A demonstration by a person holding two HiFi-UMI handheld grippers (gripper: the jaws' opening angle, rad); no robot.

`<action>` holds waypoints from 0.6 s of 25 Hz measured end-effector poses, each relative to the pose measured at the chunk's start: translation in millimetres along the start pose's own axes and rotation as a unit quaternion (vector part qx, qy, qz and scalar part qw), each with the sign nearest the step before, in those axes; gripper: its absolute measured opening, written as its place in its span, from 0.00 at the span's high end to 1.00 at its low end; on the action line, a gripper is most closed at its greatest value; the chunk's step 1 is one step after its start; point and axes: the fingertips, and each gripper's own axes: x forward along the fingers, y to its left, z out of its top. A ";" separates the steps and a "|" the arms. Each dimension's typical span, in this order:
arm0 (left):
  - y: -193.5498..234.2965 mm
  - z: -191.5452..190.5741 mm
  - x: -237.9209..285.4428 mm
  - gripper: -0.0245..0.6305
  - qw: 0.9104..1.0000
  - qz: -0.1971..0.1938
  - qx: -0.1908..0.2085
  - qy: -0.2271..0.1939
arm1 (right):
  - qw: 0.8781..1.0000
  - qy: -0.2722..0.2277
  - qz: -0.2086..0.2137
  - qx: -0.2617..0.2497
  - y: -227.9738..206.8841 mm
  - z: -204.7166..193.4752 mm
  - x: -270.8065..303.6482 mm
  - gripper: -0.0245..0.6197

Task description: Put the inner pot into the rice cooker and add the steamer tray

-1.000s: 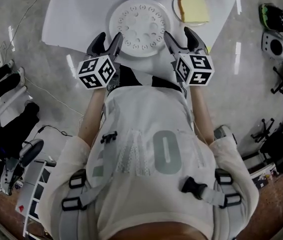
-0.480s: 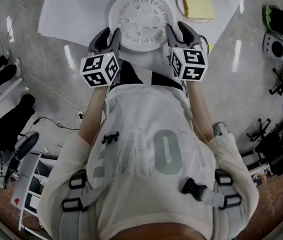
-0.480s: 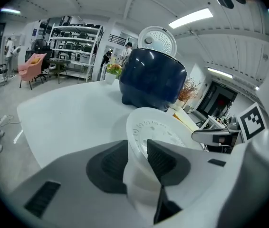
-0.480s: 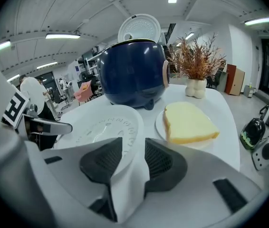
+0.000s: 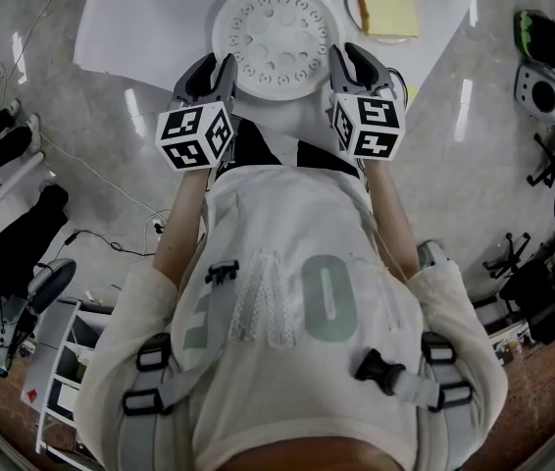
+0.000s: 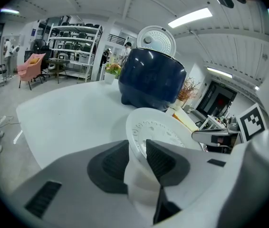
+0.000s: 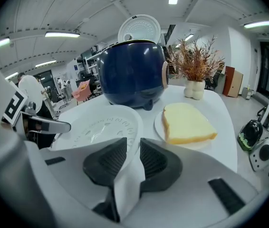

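A large white table [image 5: 150, 27] fills the far part of the scene, above a glossy grey floor [image 5: 91, 155]. On the far side of the table stands a round navy-blue rice cooker [image 6: 151, 80], with its white-lined lid [image 6: 157, 38] raised upright behind it. The inside of the cooker cannot be seen from any view.

Nearer than the cooker, close to the near edge of the table, lies a white round perforated steamer tray [image 5: 276, 39]. Just beside it on the right sits a small white plate [image 7: 158, 122] bearing a pale yellow, bread-like slab [image 7: 187, 122]. The plate and tray are close together but apart.

The left gripper [image 5: 214, 67] sits at the tray's near-left rim. Its jaws have just been closing, and its ribbed dark pads [image 6: 160, 160] now stand narrow, with the thin white rim pinched between them. The right gripper [image 5: 353, 62] sits at the tray's near-right rim. Its jaws have also just been closing, and they are now drawn in on the rim in the same way. Each gripper takes one side of the tray, so the tray lies between the two.

At the far right of the table, beyond the plate, stands a small white vase of dried brown twigs [image 7: 195, 89].
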 end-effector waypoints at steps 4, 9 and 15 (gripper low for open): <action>0.5 1.3 -3.7 0.78 1.000 0.008 0.005 -0.003 | 1.000 -0.002 0.003 -0.012 1.6 5.1 -2.0 0.83; -5.1 8.0 -18.1 0.78 1.000 0.006 0.019 -0.014 | 1.000 -0.013 0.010 -0.020 5.9 12.7 -12.1 0.84; -10.0 27.8 -37.5 0.79 0.998 0.004 0.037 -0.043 | 0.997 -0.059 0.012 -0.038 13.6 43.4 -31.3 0.85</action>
